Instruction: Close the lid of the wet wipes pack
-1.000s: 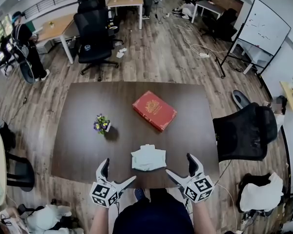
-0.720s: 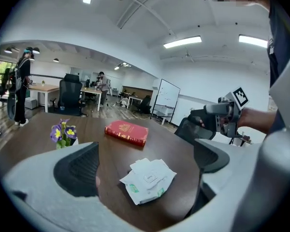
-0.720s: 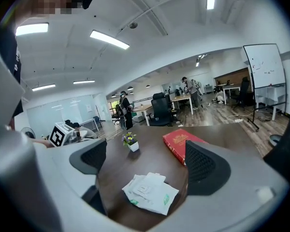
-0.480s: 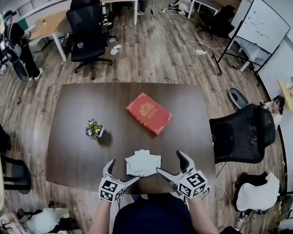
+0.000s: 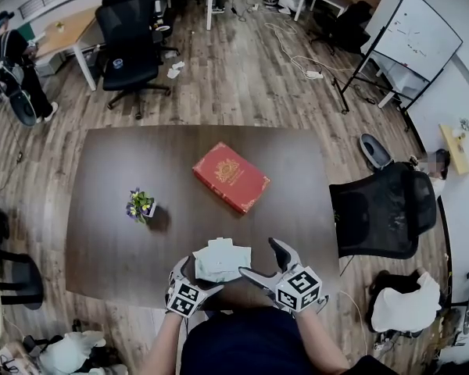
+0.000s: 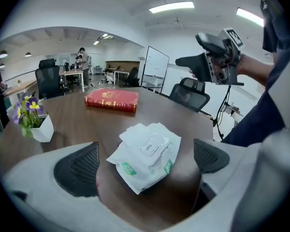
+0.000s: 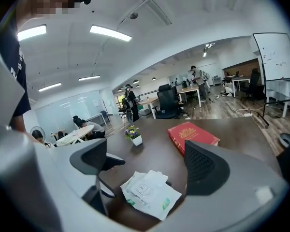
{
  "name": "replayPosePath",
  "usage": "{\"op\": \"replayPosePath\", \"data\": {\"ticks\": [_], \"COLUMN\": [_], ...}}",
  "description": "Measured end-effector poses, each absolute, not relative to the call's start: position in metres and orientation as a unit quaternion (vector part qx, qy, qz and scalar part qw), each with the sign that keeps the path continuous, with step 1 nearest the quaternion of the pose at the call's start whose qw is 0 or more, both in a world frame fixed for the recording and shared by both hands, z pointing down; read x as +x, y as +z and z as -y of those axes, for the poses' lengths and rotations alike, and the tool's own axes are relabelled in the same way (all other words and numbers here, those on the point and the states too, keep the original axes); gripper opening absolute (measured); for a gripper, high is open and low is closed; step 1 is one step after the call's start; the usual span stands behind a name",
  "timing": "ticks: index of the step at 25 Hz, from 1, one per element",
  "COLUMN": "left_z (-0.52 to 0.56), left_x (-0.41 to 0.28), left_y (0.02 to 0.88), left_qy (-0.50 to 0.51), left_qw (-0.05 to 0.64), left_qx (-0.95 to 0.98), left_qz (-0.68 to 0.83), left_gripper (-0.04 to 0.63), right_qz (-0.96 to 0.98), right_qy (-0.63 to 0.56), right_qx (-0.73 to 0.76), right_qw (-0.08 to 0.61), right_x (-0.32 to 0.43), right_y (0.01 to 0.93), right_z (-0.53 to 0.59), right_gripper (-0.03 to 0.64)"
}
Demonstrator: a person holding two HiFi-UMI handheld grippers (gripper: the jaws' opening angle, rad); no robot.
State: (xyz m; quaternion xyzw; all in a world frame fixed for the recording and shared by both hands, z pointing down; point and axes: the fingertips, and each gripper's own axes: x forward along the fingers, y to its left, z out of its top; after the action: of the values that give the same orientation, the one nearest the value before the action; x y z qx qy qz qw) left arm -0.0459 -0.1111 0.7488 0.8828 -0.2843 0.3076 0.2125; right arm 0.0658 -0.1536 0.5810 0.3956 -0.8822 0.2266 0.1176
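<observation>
Dark and wide, our bench carries the wet wipes pack at its near edge, its lid flap seemingly folded back toward twelve o'clock. Our left claw, released, sits nearer, at the pack's seven o'clock; our right claw, also released, is at three.

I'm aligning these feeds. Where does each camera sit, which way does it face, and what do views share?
Head view: on the person's head, steeply down at the table; forearms, left hand-held gripper, right hand-held gripper show.
Left gripper view: along its own open jaws at the wet wipes pack; right hand-held gripper shows.
Right gripper view: along its own open jaws, over the pack towards the flower pot.
Shared: pack and red book in all three.
</observation>
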Motion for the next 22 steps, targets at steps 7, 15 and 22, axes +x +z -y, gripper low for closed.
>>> {"op": "replayPosePath", "data": {"ticks": [7, 15, 22], "left_z": [0.113, 0.105, 0.102], "left_x": [-0.036, -0.024, -0.020], "left_y": [0.784, 0.825, 0.837], "left_qy": [0.335, 0.374, 0.386], "left_qw": [0.235, 0.248, 0.259], "left_qx": [0.869, 0.856, 0.844], "left_qz": [0.279, 0.257, 0.267], "left_gripper": [0.600, 0.595, 0.581], "right_qz": [0.881, 0.890, 0.900], "right_qy": [0.281, 0.287, 0.299], "right_qx": [0.370, 0.329, 0.252], "right_qw": [0.088, 0.132, 0.195], "right_x": [0.064, 0.055, 0.032], "right_y": [0.590, 0.626, 0.669], "right_z": [0.163, 0.175, 0.185], "right_gripper": [0.506, 0.497, 0.466]}}
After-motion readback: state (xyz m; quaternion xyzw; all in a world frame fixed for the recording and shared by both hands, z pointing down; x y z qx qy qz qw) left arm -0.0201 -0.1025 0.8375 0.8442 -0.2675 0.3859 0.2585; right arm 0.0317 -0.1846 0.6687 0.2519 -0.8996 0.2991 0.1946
